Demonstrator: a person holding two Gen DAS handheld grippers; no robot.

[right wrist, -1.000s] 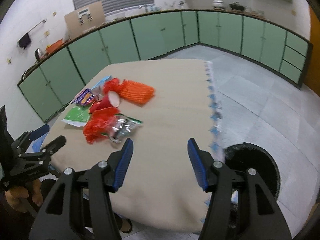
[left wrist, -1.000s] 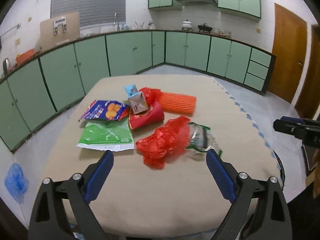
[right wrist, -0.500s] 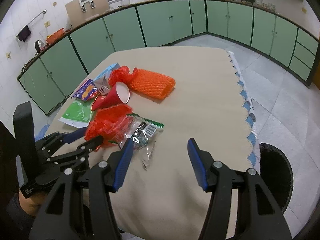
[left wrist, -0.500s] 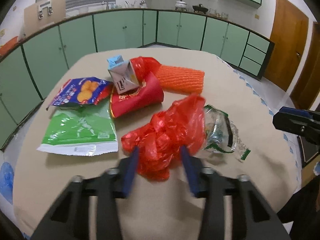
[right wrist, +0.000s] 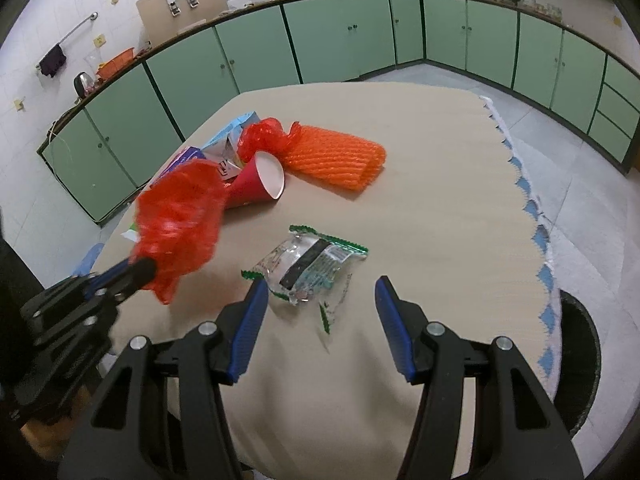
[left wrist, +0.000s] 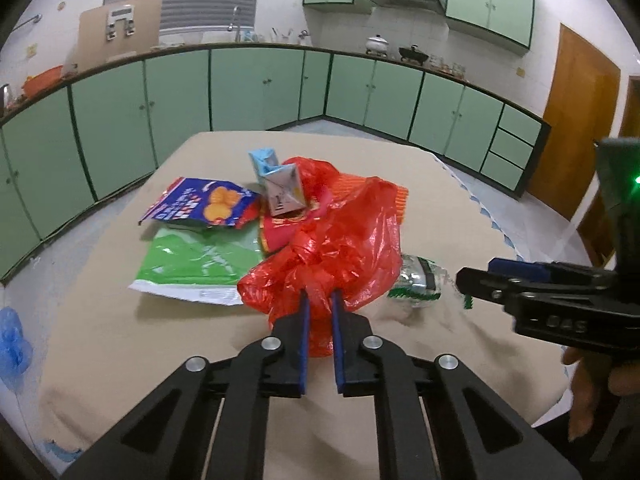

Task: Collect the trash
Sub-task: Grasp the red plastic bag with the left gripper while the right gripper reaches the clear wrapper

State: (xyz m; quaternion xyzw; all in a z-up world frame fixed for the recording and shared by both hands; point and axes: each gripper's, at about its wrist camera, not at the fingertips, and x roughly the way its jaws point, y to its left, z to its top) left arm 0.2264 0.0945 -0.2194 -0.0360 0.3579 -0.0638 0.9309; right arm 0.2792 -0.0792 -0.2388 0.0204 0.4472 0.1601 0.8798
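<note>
While the left gripper (left wrist: 318,300) is closing its fingers (left wrist: 303,336) on a bunched fold of the red plastic bag (left wrist: 336,248), the collecting is only beginning, as far as the left wrist view shows. The bag is sitting crumpled near the front of the tabletop (left wrist: 420,360), pinched between the pads, and nothing looks cleared away yet. Behind it, the blue snack packet (left wrist: 200,206), the green wrapper (left wrist: 200,260), the small carton (left wrist: 280,190) and the red paper cup (left wrist: 280,232) are lying close together, partly overlapping. The silver wrapper (left wrist: 418,280) is showing just to the right of the bag, with the right gripper (left wrist: 480,276) reaching in from the right edge.

In the right wrist view, the right gripper (right wrist: 318,316) is hovering with its fingers (right wrist: 250,320) spread apart and holding nothing, and the silver wrapper (right wrist: 308,266) is lying just beyond them on the tabletop (right wrist: 440,220). To the left, the red plastic bag (right wrist: 180,216) is hanging blurred from the left gripper (right wrist: 140,270). Farther off, the red paper cup (right wrist: 256,186) is lying on its side, touching the orange foam net (right wrist: 332,160). A dark round bin (right wrist: 580,360) is standing on the floor beyond the tabletop's right edge, probably the destination. Every other piece is still waiting, and the overlapping pile may be making single picks awkward.
</note>
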